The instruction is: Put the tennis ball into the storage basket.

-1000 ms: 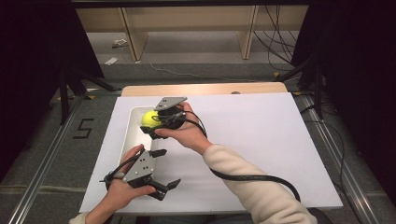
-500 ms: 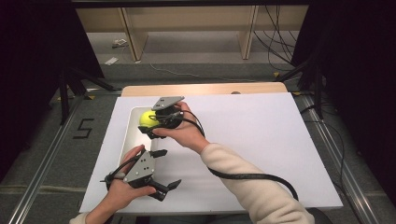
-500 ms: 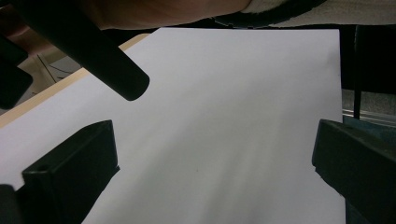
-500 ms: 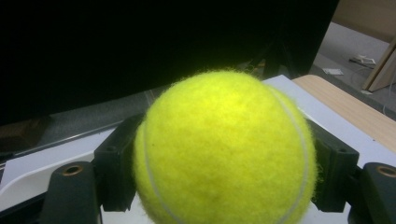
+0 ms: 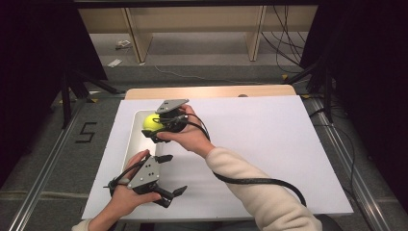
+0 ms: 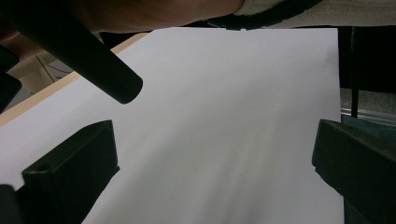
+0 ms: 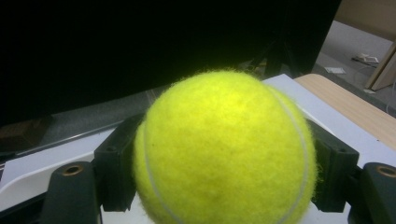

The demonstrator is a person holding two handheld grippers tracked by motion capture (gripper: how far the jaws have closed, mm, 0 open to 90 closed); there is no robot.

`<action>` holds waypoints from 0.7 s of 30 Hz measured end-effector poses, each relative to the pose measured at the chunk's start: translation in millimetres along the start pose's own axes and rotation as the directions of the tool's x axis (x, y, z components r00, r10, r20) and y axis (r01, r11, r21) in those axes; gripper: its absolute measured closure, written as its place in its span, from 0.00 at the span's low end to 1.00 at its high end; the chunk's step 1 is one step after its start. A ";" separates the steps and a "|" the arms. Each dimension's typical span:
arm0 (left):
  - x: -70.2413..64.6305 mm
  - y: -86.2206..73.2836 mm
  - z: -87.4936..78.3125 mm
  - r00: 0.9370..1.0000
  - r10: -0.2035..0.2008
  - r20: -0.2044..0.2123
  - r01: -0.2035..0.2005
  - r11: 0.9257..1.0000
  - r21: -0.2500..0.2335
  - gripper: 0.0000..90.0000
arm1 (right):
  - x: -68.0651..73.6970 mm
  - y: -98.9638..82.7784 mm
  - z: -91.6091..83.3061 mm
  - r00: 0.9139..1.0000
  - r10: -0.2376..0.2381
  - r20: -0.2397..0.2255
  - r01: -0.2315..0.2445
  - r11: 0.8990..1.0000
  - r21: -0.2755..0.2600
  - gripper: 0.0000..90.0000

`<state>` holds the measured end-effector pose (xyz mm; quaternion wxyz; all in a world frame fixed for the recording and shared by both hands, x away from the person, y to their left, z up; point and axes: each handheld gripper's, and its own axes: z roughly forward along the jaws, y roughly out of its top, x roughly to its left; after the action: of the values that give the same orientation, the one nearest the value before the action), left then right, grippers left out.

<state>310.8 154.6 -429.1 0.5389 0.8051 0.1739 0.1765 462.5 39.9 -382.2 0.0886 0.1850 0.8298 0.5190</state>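
A yellow tennis ball (image 5: 153,122) (image 7: 224,149) is clamped between the jaws of my right gripper (image 5: 155,126), held just above a white tray (image 5: 136,144) at the left of the white board. In the right gripper view the black jaws press both sides of the ball. My left gripper (image 5: 172,173) hovers near the front edge of the board, its jaws spread wide with nothing between them. In the left gripper view its fingers (image 6: 74,172) frame bare white board, with the right forearm and cable crossing above.
A white board (image 5: 269,144) covers the wooden table (image 5: 211,91). Metal rails run along both sides of the floor, and a "5" mark (image 5: 86,132) lies at the left. Wooden shelf legs (image 5: 255,33) stand behind the table. A black cable (image 5: 260,183) loops over the board.
The right gripper with the ball has stayed nearly still over the tray. The left gripper has not visibly moved.
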 end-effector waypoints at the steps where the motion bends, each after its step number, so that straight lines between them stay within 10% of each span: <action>1: -0.1 0.1 0.0 1.000 0.001 -0.001 -0.001 1.000 0.000 0.00 | 0.0 -0.1 0.3 1.000 0.001 0.000 -0.001 1.000 0.001 0.29; 21: -0.7 0.2 0.2 1.000 0.004 0.003 -0.004 1.000 0.001 0.00 | 4.5 3.3 8.5 1.000 -0.009 -0.015 0.009 1.000 0.006 0.29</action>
<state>310.2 154.0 -429.0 0.5386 0.8058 0.1715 0.1766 462.0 50.0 -382.8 0.0843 0.1775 0.8329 0.5174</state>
